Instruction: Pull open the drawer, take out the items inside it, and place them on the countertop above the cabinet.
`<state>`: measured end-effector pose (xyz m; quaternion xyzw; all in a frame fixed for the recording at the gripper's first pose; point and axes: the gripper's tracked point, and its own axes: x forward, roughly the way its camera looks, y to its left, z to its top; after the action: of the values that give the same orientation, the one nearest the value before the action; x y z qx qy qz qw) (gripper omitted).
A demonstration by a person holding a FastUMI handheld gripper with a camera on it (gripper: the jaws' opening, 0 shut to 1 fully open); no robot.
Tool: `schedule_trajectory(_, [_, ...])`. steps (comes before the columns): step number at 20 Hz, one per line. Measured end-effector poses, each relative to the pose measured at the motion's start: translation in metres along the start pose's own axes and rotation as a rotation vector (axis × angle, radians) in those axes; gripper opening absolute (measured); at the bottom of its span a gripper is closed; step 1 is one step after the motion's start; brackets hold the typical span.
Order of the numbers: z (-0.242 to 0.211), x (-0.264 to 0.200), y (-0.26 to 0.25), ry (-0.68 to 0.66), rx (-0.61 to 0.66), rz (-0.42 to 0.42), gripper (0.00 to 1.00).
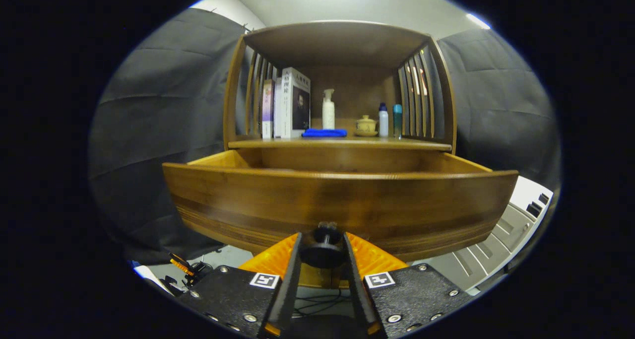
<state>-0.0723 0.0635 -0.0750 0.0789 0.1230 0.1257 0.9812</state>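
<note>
Holding the drawer knob (pixel 322 249) between the two fingers, the gripper (pixel 321 259) sits clenched on it; both fingers press its sides as far as I can judge from this low angle.

Scan, left to right:
- Dark booth cloth (pixel 149 130) to the left of the cabinet (pixel 233 81).
- Drawer (pixel 342 200) pulled well out toward me; its curved wooden front stands just beyond the fingertips, with the knob at its lower middle.
- Countertop (pixel 342 143) above the drawer, carrying upright books (pixel 290 103), a folded blue cloth (pixel 324 132), a white pump bottle (pixel 328 109), a small lidded cup (pixel 366 125), a white bottle (pixel 383 120) and a teal bottle (pixel 397 120).
- Pale equipment casing (pixel 516 225) low on the right, beyond the drawer's corner.

Progress: I judge the pull step done or nearly so. The drawer interior is hidden behind the front panel from here; I cannot tell what lies inside, or whether anything does. Whether any of the countertop things came from the drawer I cannot say.

Left to do: release the knob, rise over the front edge, look in, lift out each item and set it on the countertop, where free space shows between cloth and cup.
</note>
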Motion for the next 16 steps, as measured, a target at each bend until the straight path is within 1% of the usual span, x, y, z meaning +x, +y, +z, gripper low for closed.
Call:
schedule_trajectory(2, [0.035, -0.002, -0.012, -0.075, 0.030, -0.040, 0.58])
schedule_trajectory(4, [0.057, -0.006, -0.019, -0.105, 0.033, -0.075, 0.67])
schedule_trajectory(5, [0.062, -0.005, -0.024, -0.093, 0.029, -0.103, 0.72])
schedule_trajectory(7, [0.063, 0.006, -0.027, -0.021, 0.050, -0.138, 0.81])
schedule_trajectory(9, [0.068, 0.023, -0.023, 0.040, 0.071, -0.142, 0.90])
schedule_trajectory(10, [0.069, 0.033, -0.025, 0.076, 0.078, -0.158, 0.94])
schedule_trajectory(13, [0.055, 0.060, -0.030, 0.241, 0.093, -0.221, 0.94])
schedule_trajectory(16, [0.044, 0.084, -0.033, 0.392, 0.076, -0.259, 0.95])
